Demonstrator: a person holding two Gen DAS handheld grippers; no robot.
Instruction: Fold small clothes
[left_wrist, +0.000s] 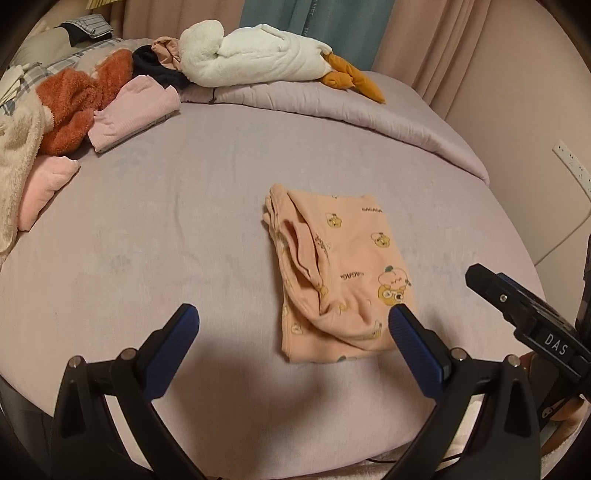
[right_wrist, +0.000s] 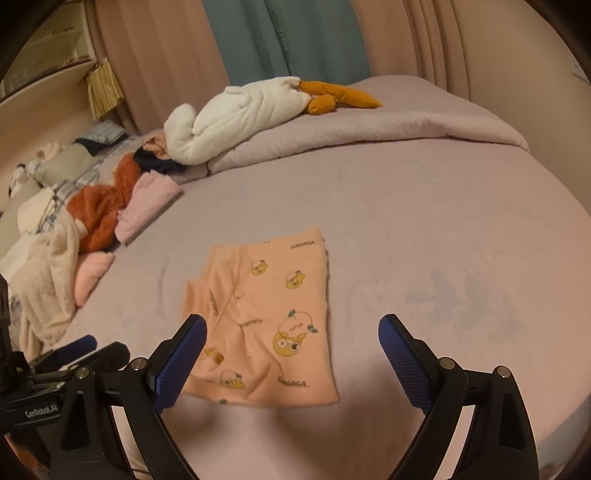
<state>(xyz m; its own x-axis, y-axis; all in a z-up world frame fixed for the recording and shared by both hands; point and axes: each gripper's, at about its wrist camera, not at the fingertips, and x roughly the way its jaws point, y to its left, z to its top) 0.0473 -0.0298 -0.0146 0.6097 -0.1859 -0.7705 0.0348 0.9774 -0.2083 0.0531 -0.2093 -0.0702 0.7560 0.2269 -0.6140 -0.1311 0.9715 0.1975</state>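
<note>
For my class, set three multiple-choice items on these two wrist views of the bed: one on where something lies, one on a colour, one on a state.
1. Where does the white plush goose lie?
A. On the folded quilt at the far side of the bed
B. On the peach garment
C. On the floor

2. What colour are the pads on the gripper fingers?
A. Red
B. Blue
C. White

3. How do the left gripper and right gripper stand?
A. Both shut on the garment
B. One open, one shut
C. Both open, holding nothing

Answers:
1 A: the goose rests on the folded quilt, far beyond the garment.
2 B: the ribbed pads are blue in both views.
3 C: both pairs of jaws are wide apart, and the folded peach garment lies flat on the bed, gripped by neither.
</note>
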